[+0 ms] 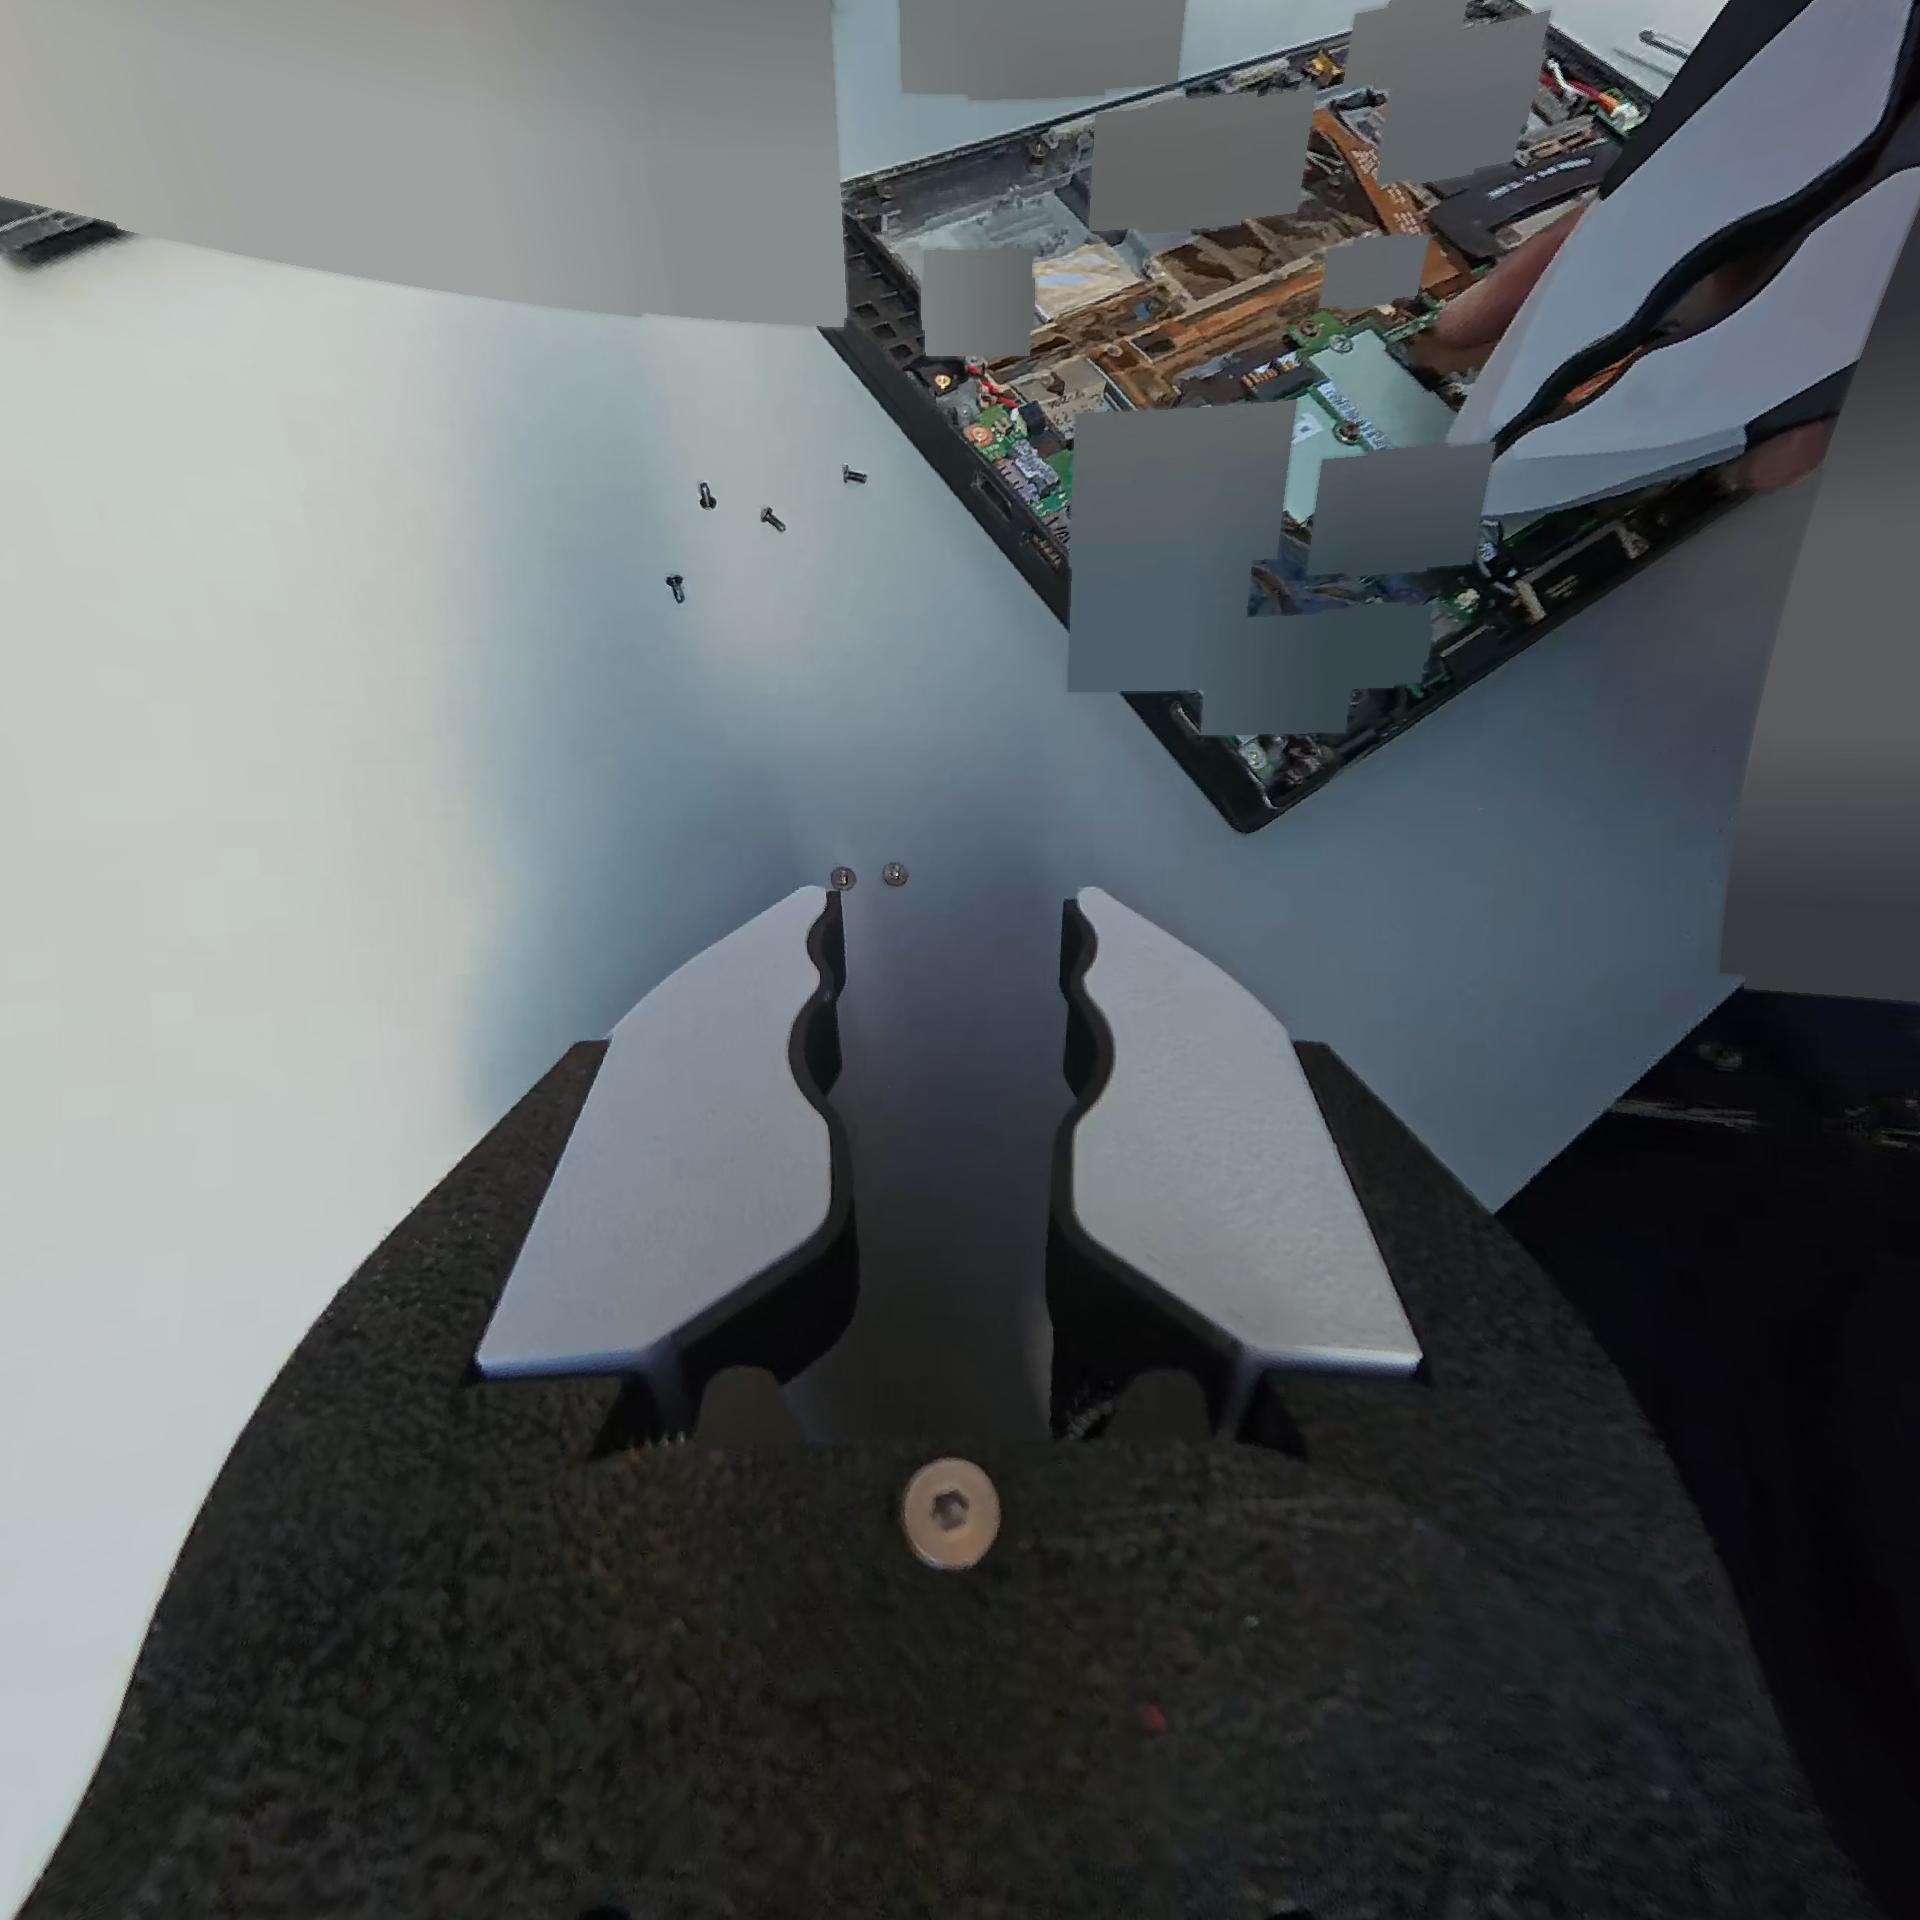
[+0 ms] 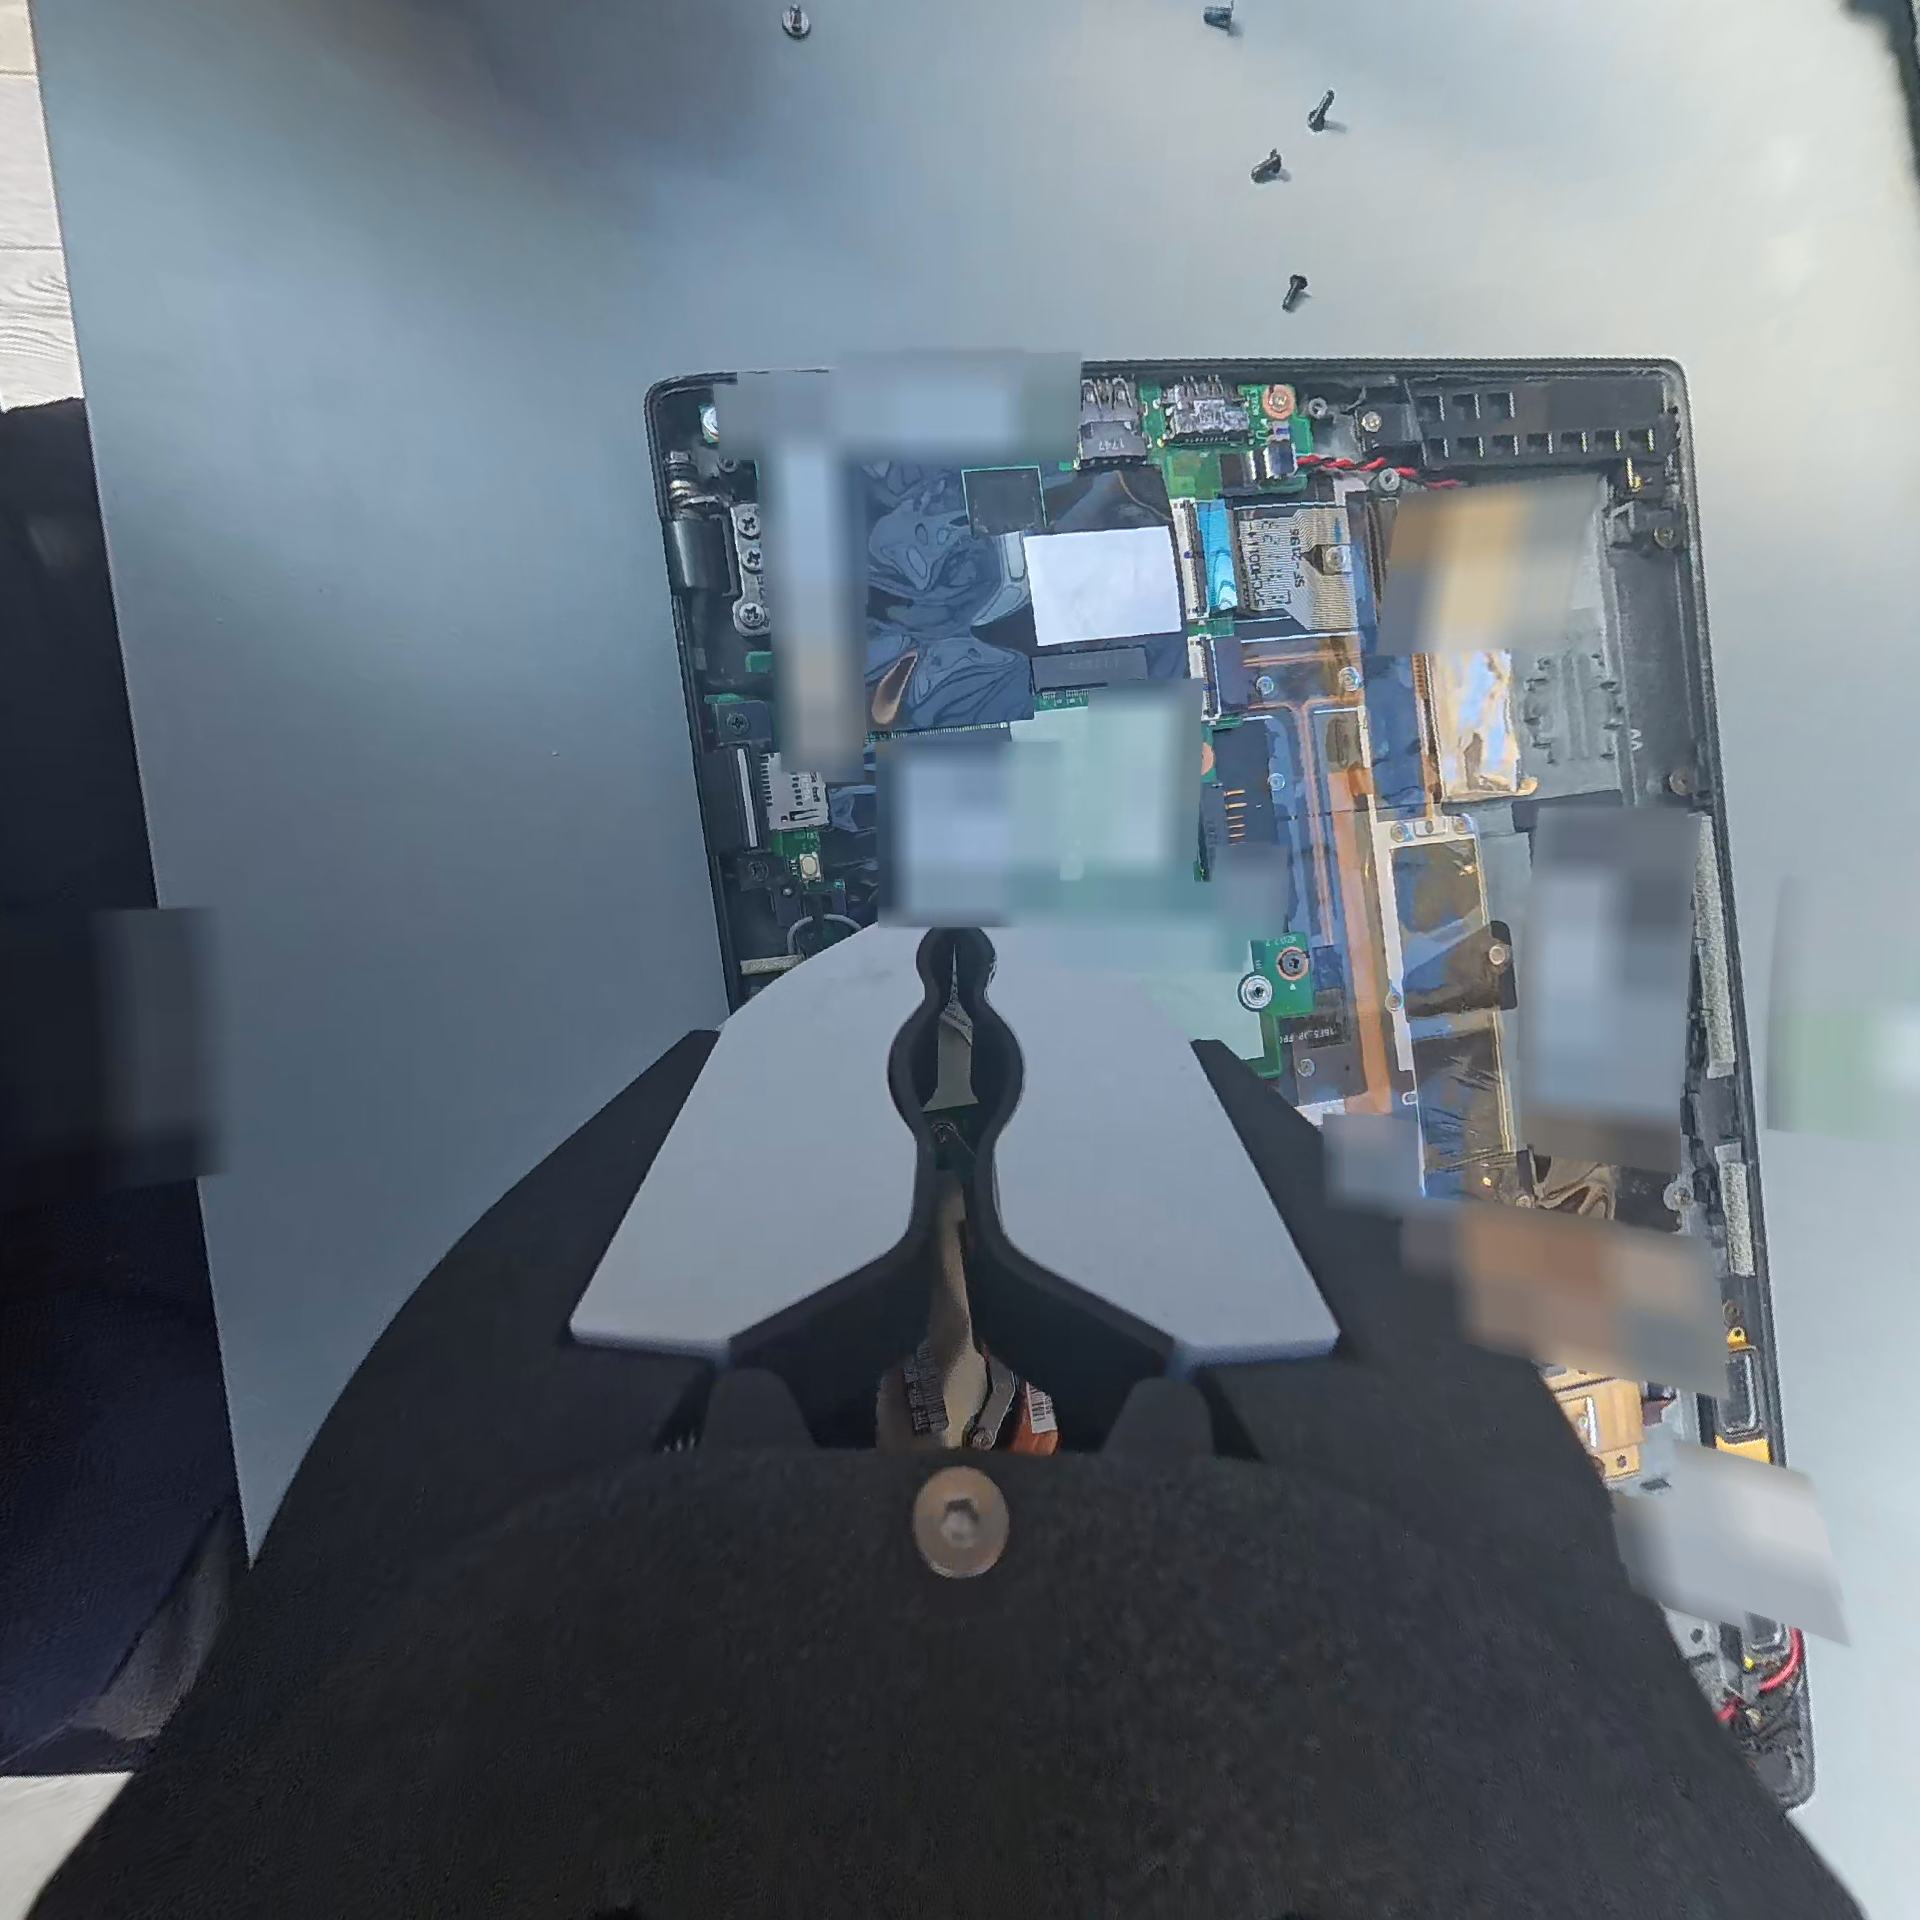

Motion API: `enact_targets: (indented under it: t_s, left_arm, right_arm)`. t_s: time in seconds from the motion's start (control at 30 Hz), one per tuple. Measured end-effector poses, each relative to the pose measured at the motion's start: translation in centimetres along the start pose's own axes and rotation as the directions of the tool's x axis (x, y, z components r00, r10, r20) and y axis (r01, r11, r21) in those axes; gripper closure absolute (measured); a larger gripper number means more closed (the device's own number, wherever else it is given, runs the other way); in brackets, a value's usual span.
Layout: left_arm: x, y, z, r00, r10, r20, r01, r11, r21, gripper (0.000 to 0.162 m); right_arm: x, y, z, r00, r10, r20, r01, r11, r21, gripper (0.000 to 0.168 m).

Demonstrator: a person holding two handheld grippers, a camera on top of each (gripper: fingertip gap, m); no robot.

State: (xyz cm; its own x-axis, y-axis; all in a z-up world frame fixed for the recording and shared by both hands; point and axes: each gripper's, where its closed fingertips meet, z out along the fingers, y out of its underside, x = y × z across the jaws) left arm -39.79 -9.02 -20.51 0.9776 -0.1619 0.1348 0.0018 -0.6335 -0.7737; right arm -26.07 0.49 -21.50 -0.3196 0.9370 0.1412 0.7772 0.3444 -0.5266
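An opened laptop [image 2: 1340,727] lies on a pale table top, its boards, copper pipes and cables bare. My right gripper [image 2: 956,948] is shut, its tips low over the laptop's inside beside a pale green card [image 1: 1382,390]. I cannot tell whether anything is pinched between the fingers. The right gripper also shows in the left wrist view [image 1: 1486,442] over the laptop [image 1: 1143,343]. My left gripper [image 1: 952,914] is open and empty just above the table. Two small silver screws [image 1: 869,877] lie right ahead of its left fingertip [image 1: 826,909].
Several loose black screws [image 1: 727,520] lie on the table left of the laptop; they also show in the right wrist view [image 2: 1294,187]. The table edge [image 1: 1579,1164] drops to a dark floor on the right. A dark strip [image 1: 52,229] lies far left. Across from one pair of fingers to the other is roughly 15 centimeters.
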Motion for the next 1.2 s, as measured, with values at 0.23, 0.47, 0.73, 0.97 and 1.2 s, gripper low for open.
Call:
enact_targets:
  t_s: [0.23, 0.47, 0.73, 0.97, 1.2]
  left_arm:
    - [-0.4, 0.0, 0.0, 1.000, -0.005, -0.001, 0.005, 1.000, 0.004, 0.123]
    - [-0.4, 0.0, 0.1, 1.000, -0.012, -0.008, 0.012, 1.000, 0.009, 0.124]
    - [1.2, -0.7, 0.2, 0.995, 0.015, -0.100, -0.013, 1.000, 0.023, 0.132]
    - [3.4, -0.3, 0.5, 0.977, 0.053, -0.208, -0.062, 0.997, -0.039, 0.162]
    - [3.3, -0.5, 2.3, 0.992, 0.093, -0.083, -0.101, 0.991, -0.092, 0.162]
  right_arm:
    - [0.0, 0.2, -0.1, 1.000, -0.011, 0.018, 0.012, 1.000, -0.021, 0.168]
    - [0.3, 0.2, -0.3, 0.998, 0.058, -0.019, -0.059, 0.997, -0.044, 0.160]
    - [-0.1, 0.2, 0.0, 0.996, 0.091, 0.015, -0.089, 0.994, -0.068, 0.168]
    - [-0.1, 0.2, 0.0, 0.995, 0.085, 0.049, -0.082, 0.994, -0.072, 0.168]
    - [0.2, 0.3, -0.2, 0.995, 0.096, 0.015, -0.095, 0.992, -0.083, 0.161]
